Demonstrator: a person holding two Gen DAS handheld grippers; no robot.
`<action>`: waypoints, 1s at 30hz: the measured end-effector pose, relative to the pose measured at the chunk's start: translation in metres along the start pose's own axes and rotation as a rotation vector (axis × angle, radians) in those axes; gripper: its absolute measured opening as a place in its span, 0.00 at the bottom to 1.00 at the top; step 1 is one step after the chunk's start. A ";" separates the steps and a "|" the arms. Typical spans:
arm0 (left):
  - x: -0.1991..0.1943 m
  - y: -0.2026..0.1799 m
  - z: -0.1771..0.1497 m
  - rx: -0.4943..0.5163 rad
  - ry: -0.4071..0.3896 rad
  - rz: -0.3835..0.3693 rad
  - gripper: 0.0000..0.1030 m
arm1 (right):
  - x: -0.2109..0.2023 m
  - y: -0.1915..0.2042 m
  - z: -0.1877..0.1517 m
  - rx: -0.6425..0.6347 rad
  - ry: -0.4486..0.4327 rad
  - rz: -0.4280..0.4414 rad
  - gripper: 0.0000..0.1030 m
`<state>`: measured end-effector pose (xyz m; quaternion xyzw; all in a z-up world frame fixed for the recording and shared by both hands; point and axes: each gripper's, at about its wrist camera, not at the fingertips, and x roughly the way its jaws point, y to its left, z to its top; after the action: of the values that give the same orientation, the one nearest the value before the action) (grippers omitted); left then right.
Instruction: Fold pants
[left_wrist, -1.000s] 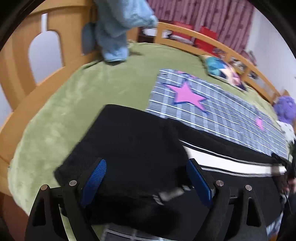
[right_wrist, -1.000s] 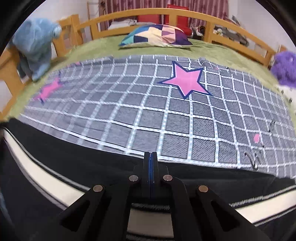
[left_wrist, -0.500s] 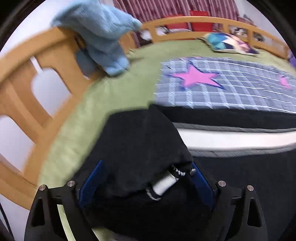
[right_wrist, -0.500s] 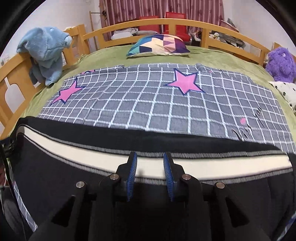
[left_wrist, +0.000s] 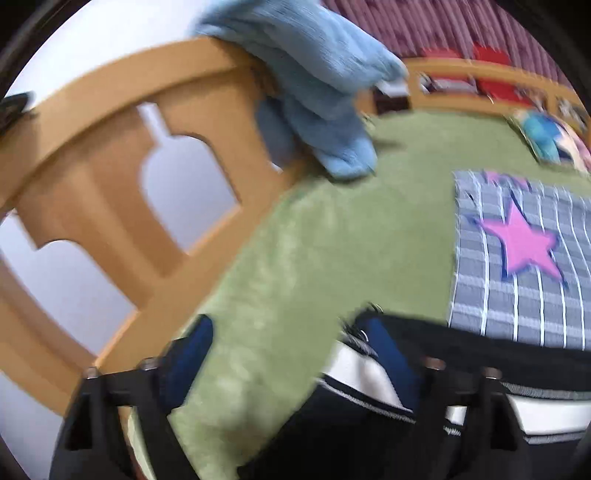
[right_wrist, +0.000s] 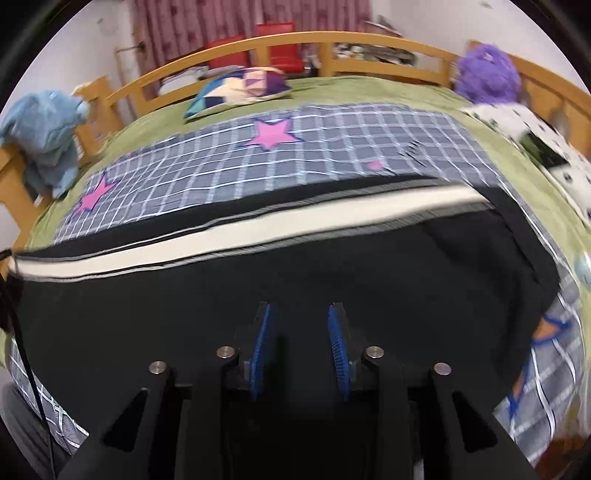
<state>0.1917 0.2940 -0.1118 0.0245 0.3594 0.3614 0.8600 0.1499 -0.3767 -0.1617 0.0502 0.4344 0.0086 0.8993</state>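
Note:
The black pants (right_wrist: 295, 266) with a white side stripe (right_wrist: 258, 229) lie flat across the bed, over a grey checked sheet. My right gripper (right_wrist: 300, 308) hovers above the black cloth, its jaws partly apart and opening, with nothing pinched between the blue pads. In the left wrist view the pants (left_wrist: 480, 343) end at the lower right. My left gripper (left_wrist: 288, 332) is wide and opening over the green blanket (left_wrist: 314, 240). Its right finger (left_wrist: 388, 354) sits at the pants' end; only blanket lies between the jaws.
A wooden bed rail (left_wrist: 110, 110) runs close on the left, with a blue plush toy (left_wrist: 317, 74) draped over it. The grey checked sheet (right_wrist: 332, 147) with pink stars covers mid-bed. A patterned pillow (right_wrist: 240, 88), a purple plush (right_wrist: 487, 74) and a spotted white cloth (right_wrist: 535, 129) lie farther off.
The left gripper let the bunched black pants end go and swung left toward the rail. The right gripper went from shut to partly open and drew back over the pants.

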 end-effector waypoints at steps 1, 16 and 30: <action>-0.005 0.004 0.000 -0.009 -0.006 -0.035 0.85 | -0.005 -0.010 -0.004 0.024 0.002 0.000 0.33; -0.055 -0.043 -0.049 0.035 0.131 -0.392 0.85 | -0.018 -0.051 0.012 0.135 -0.069 0.057 0.50; -0.061 -0.011 -0.078 -0.007 0.213 -0.501 0.85 | 0.095 0.191 0.088 -0.406 -0.002 0.398 0.50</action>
<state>0.1194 0.2297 -0.1365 -0.1062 0.4416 0.1391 0.8800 0.2833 -0.1880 -0.1632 -0.0469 0.4047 0.2718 0.8719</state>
